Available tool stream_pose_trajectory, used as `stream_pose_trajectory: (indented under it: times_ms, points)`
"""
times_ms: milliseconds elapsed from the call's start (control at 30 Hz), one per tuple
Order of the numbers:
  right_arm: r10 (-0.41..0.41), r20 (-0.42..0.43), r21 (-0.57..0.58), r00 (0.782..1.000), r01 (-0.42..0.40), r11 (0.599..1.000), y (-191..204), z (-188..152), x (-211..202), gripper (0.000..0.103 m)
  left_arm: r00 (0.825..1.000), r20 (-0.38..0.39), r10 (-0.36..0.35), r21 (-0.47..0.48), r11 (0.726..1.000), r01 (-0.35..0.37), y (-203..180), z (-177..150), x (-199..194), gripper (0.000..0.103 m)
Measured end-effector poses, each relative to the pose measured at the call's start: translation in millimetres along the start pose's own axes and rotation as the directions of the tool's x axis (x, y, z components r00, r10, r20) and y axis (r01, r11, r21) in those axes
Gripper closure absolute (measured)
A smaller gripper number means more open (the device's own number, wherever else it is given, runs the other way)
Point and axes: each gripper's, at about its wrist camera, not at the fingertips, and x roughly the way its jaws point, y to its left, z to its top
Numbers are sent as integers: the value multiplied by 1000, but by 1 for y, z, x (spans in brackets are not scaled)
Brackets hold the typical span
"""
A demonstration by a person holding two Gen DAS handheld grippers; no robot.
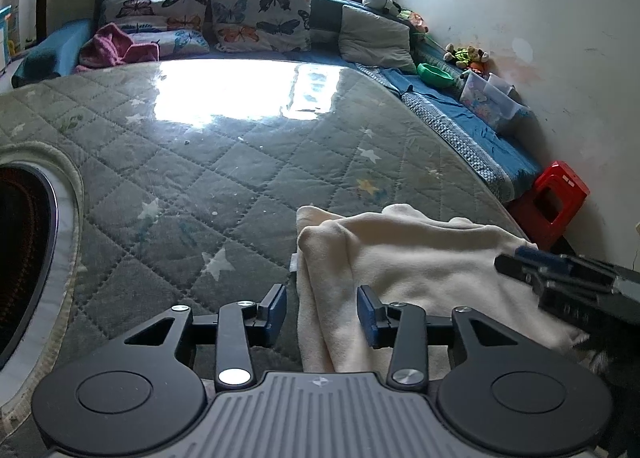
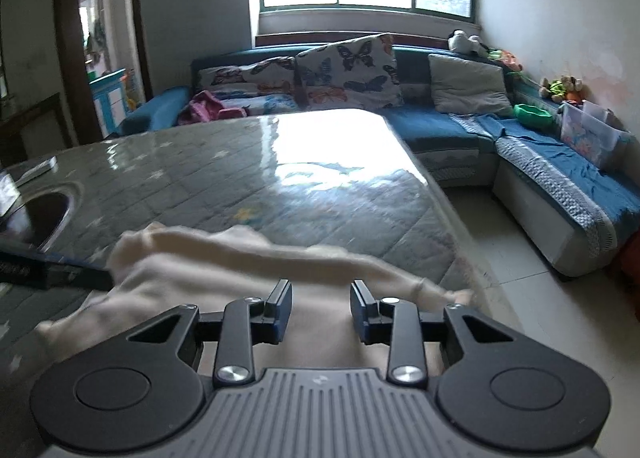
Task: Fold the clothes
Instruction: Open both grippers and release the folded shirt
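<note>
Both tools are released: the left tool straddles the cloth's left edge, the right tool hovers over its middle. One cream cloth lies crumpled at the near right corner of the quilted desk. Only the left view shows the red stool; only the right shows the doorway. Two butterfly pillows and one grey pillow lean on the sofa.
</note>
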Motion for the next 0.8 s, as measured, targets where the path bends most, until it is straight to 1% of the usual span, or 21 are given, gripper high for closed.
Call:
stream_pose_trajectory:
  times_ms: [33,200,333,600,767,800]
  points:
    - [5,-2,-3,1000,-5,1000,2,-3,-3,66,1000,3,2,7,1000,-2,-1,-1,-2,59]
    - [25,-4,-11,1000,-25,1000,13,-18,-18,63,1000,15,10,39,999,-11,-5,-8,-9,57]
    - [12,-3,-31,1000,-12,999,18,-30,-31,62,1000,23,17,57,998,-18,-7,-15,-13,56]
    - [-13,13,-12,1000,13,1000,18,-51,-54,60,999,41,29,89,996,-32,-8,-31,-23,53]
    - [-27,17,0,1000,27,1000,19,-58,-63,59,999,36,31,94,995,-34,-7,-38,-24,52]
    - [-27,19,4,999,27,1000,19,-58,-65,53,999,36,32,96,995,-35,-7,-39,-24,51]
